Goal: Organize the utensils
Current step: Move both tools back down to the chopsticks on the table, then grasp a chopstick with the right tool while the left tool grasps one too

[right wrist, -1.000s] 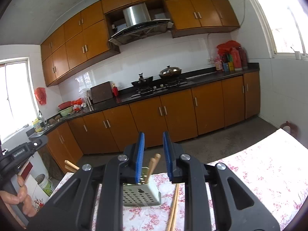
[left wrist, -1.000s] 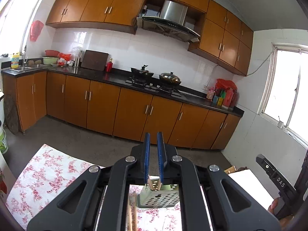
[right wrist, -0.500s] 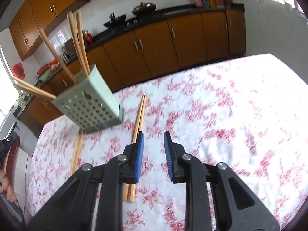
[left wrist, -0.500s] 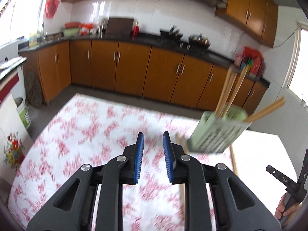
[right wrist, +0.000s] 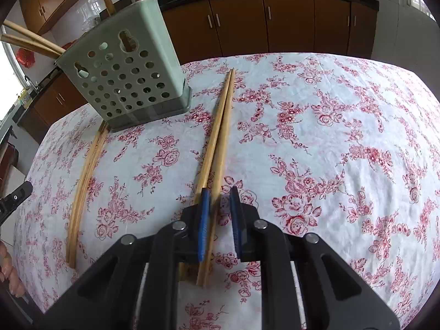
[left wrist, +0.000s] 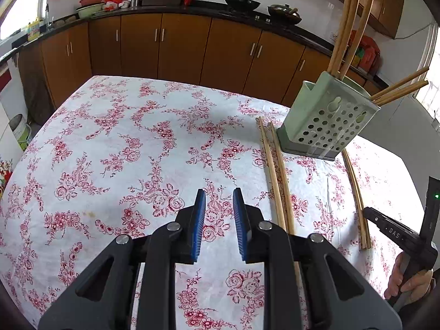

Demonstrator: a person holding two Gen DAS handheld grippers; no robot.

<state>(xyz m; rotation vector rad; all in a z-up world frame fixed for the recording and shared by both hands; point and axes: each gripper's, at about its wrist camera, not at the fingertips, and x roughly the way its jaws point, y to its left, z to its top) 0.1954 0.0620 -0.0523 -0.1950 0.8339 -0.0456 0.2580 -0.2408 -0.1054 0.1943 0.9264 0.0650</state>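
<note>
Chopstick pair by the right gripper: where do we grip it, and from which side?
Grip the chopstick pair near its close end, from above, fingers straddling both sticks. They lie flat and side by side on the tablecloth, pointing away toward the holder. The right gripper, jaws just closing, has only one stick between them.

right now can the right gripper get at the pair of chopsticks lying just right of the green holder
Probably yes. The right gripper is already low over that chopstick pair, one stick between its blue fingers, which have just been closing. Nothing lies in the way; the green holder stands off to the side.
</note>
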